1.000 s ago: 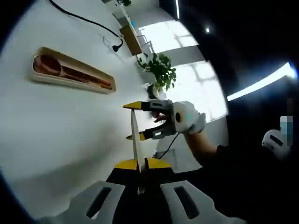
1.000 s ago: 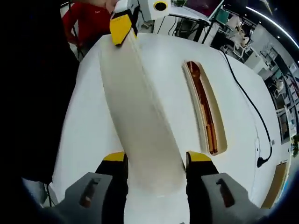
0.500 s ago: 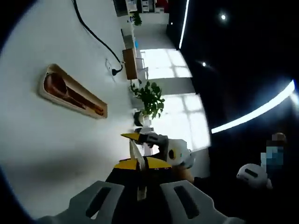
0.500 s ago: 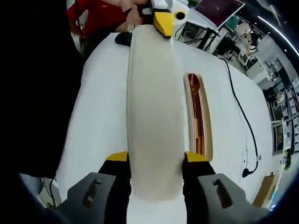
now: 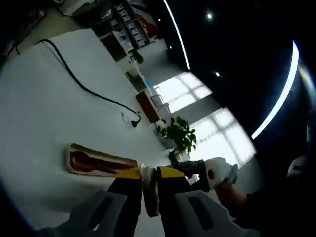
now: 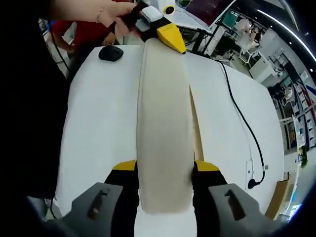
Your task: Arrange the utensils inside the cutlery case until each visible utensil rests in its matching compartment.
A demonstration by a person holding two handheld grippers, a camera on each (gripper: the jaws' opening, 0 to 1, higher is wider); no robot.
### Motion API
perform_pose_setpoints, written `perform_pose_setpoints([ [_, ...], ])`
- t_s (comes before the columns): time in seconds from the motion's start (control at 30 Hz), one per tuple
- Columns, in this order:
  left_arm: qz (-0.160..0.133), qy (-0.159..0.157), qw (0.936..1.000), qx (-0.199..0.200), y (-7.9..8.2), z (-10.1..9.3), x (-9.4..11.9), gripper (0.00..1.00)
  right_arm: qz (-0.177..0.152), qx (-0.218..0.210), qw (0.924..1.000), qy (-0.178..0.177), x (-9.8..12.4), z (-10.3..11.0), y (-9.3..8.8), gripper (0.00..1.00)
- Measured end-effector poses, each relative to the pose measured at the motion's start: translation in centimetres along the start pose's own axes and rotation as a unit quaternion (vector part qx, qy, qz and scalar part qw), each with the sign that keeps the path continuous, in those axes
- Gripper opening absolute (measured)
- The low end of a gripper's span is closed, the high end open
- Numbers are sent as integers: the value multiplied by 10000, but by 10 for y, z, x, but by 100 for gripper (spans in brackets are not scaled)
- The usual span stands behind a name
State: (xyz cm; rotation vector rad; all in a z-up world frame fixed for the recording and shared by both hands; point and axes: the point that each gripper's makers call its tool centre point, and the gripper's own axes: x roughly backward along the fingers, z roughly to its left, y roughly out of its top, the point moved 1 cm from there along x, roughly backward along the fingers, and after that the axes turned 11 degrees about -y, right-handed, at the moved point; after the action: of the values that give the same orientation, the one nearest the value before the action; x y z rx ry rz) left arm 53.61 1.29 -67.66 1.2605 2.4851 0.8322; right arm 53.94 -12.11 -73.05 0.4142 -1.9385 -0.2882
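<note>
The cutlery case lid (image 6: 164, 123), a long cream-coloured panel with rounded ends, is held off the white table (image 6: 103, 128) between the two grippers. In the right gripper view it runs from the near end, where it sits between the yellow-tipped jaws, straight away to the far end, and its broad face is turned to the camera. In the left gripper view the same lid (image 5: 149, 190) is seen edge-on as a thin pale strip.

The cutlery case base (image 5: 98, 162), a shallow cream tray, lies flat on the table. It holds a reddish-brown wooden spoon (image 5: 86, 161), bowl toward the left end of the tray, with further reddish-brown handles alongside it; what those utensils are cannot be made out. In the right gripper view the base (image 6: 197, 140) is almost wholly hidden beneath the lid, only a thin tan sliver showing along the lid's right edge.

The right gripper (image 6: 164, 170) has its jaws closed against the two long edges of the lid at the near end. The left gripper (image 5: 149, 175) has its jaws drawn narrow, pinching the lid's thin edge at the other end; it appears again at the far end in the right gripper view (image 6: 168, 34), gripped by a person's hand (image 6: 111, 12).

A black cable (image 6: 244, 128) trails across the right side of the table to a plug. A black computer mouse (image 6: 110, 53) rests near the far left corner. A potted plant (image 5: 177, 136) stands before bright windows beyond the table.
</note>
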Motion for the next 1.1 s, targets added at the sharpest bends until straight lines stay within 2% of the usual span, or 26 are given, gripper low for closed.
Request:
perform_pose_setpoints([
  [0.07, 47, 373, 9982, -462, 4, 7, -2, 16, 11, 10, 10000, -11, -3, -5, 1, 40],
  [0.13, 182, 604, 9950, -776, 5, 11, -5, 19, 64, 86, 9999, -14, -8, -10, 0, 40],
  [0.2, 136, 784, 9919, -990, 10, 17, -7, 21, 87, 183, 9998, 19, -16, -16, -2, 40],
  [0.33, 328, 1261, 9853, -1105, 13, 41, -8, 25, 186, 383, 9989, 178, -36, -30, -2, 40],
  [0.53, 286, 1381, 9846, -1035, 26, 60, -10, 26, 216, 293, 9983, 444, -55, -39, 0, 40],
  [0.77, 302, 1443, 9859, -787, 18, 80, -11, 26, 397, 293, 9958, 774, -68, -35, -6, 40],
  [0.87, 458, 1641, 9795, -1071, 16, 90, -12, 29, 511, 170, 9944, 912, -74, -30, -11, 40],
  [0.97, 464, 1670, 9792, -1050, 14, 95, -16, 29, 580, 180, 9936, 955, -79, -29, -15, 40],
  [1.03, 502, 1758, 9767, -1128, 12, 100, -16, 31, 609, 152, 9931, 993, -81, -28, -17, 40],
  [1.1, 668, 1827, 9713, -1371, 9, 105, -16, 33, 670, 109, 9921, 1055, -83, -25, -19, 40],
])
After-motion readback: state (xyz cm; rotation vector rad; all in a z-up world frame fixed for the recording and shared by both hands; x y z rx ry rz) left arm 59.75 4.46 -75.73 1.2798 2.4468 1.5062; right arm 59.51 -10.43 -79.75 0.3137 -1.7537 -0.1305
